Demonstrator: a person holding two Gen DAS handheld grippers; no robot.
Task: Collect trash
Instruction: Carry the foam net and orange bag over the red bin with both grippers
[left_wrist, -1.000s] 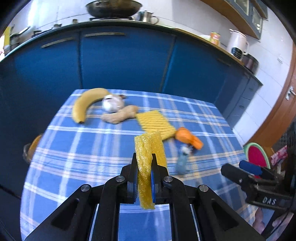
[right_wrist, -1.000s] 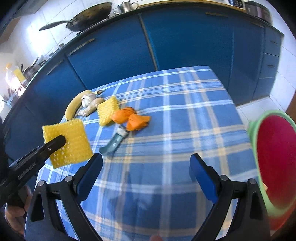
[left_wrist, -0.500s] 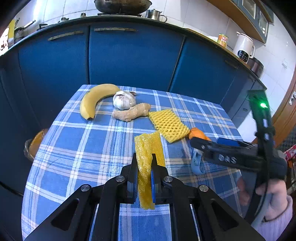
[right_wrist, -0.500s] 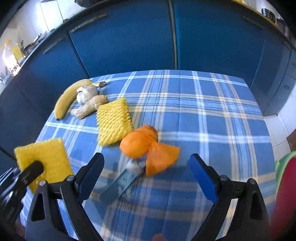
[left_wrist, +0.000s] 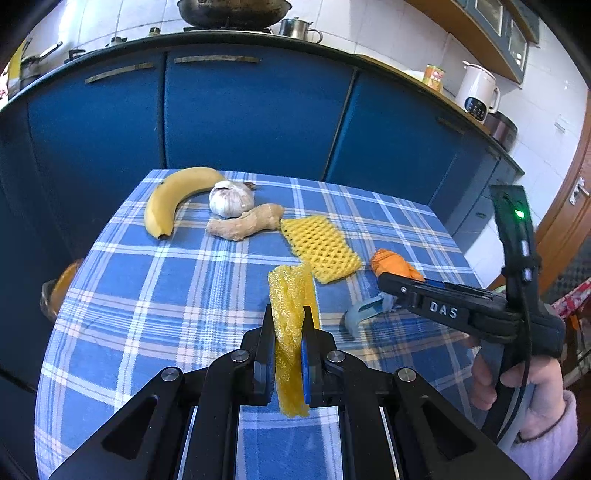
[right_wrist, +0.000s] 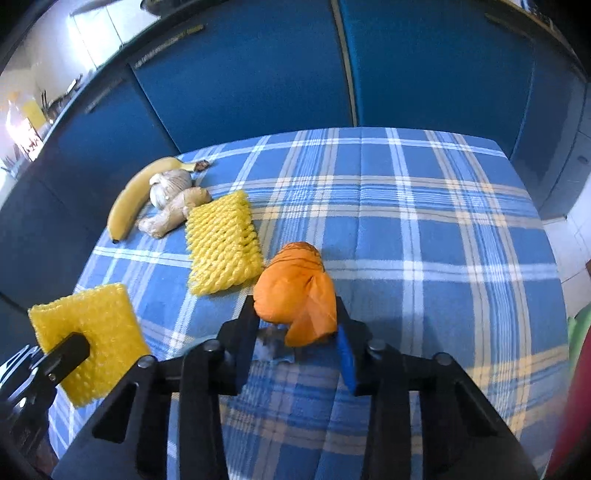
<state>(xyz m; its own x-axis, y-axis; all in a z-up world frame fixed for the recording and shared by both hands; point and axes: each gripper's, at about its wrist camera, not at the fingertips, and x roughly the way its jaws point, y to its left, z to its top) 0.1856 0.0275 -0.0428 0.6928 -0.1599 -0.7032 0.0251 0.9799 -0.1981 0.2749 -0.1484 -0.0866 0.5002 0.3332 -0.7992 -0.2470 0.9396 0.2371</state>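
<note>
My left gripper (left_wrist: 288, 332) is shut on a yellow bubble-wrap sheet (left_wrist: 291, 317), held above the checked table; the sheet also shows in the right wrist view (right_wrist: 88, 332). My right gripper (right_wrist: 295, 325) has its jaws close around a crumpled orange wrapper (right_wrist: 295, 291) on the table, touching or nearly touching both sides. The wrapper also shows in the left wrist view (left_wrist: 393, 262). A yellow foam fruit net (right_wrist: 221, 243) lies just left of the wrapper. A pale blue-grey object (left_wrist: 364, 314) lies under the right gripper.
A banana (left_wrist: 173, 199), a garlic bulb (left_wrist: 231, 197) and a ginger root (left_wrist: 245, 223) lie at the far left of the blue checked tablecloth (right_wrist: 424, 258). Blue cabinets (left_wrist: 240, 110) stand behind. A green-rimmed red bin (right_wrist: 580, 369) sits at the right edge.
My right gripper moved forward and down over the orange wrapper and its jaws narrowed around it. My left gripper kept hold of the bubble-wrap sheet and barely moved.
</note>
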